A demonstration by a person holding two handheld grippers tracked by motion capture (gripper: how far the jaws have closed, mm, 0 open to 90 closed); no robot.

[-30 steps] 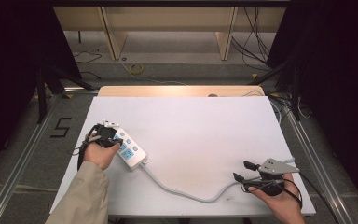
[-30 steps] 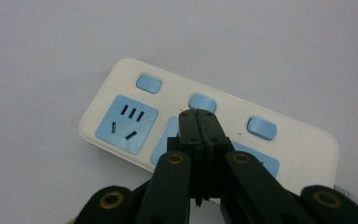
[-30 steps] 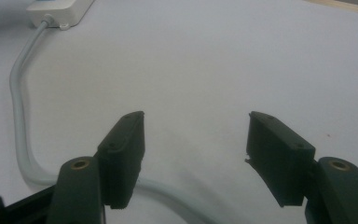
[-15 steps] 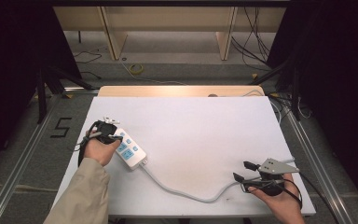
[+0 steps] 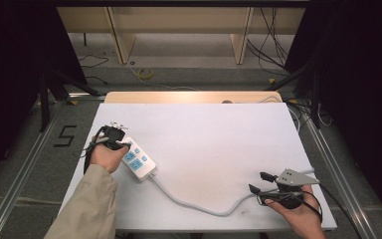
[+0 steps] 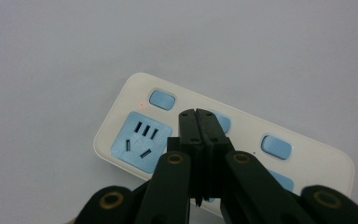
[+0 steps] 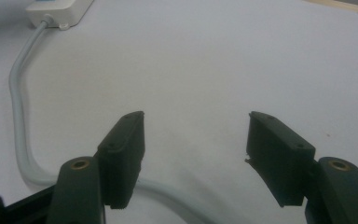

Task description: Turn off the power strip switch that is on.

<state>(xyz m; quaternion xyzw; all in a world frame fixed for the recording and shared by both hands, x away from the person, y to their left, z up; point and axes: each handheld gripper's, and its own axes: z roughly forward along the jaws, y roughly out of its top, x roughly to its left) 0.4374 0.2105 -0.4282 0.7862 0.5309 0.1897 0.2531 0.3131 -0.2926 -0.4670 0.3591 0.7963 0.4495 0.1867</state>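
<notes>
1. Here, in the high view, a white power strip (image 5: 138, 160) with blue sockets lies slantwise near the left edge of the white counter (image 5: 204, 134).
2. In that same view the left tongs (image 5: 121, 143), held in the person's left hand (image 5: 107, 155), sit at the strip's far left end, their tips on its top face.
3. A grey cable (image 5: 194, 201) leaves the strip's near right end and curves along the near side of the counter toward the right tongs (image 5: 259, 182), held in the right hand (image 5: 296, 214) near the near right corner.
4. Also in the high view, the right tongs stand spread and point left, with the cable passing under or just beside them.
5. Next, in the left gripper view, the left tongs (image 6: 199, 122) are pressed together with nothing between them, and their joined tips lie over the power strip (image 6: 242, 140), at one of the blue switch buttons (image 6: 222, 122); whether they touch it I cannot tell.
6. A blue socket (image 6: 141, 142) and another button (image 6: 162, 99) show left of the tips, a further button right of them.
7. Finally, in the right gripper view, the right tongs (image 7: 196, 135) are spread wide above the bare counter (image 7: 223, 60), pinching nothing.
8. The cable (image 7: 18, 126) runs from the strip's end (image 7: 58, 11) at far left down past the left jaw and under it.
</notes>
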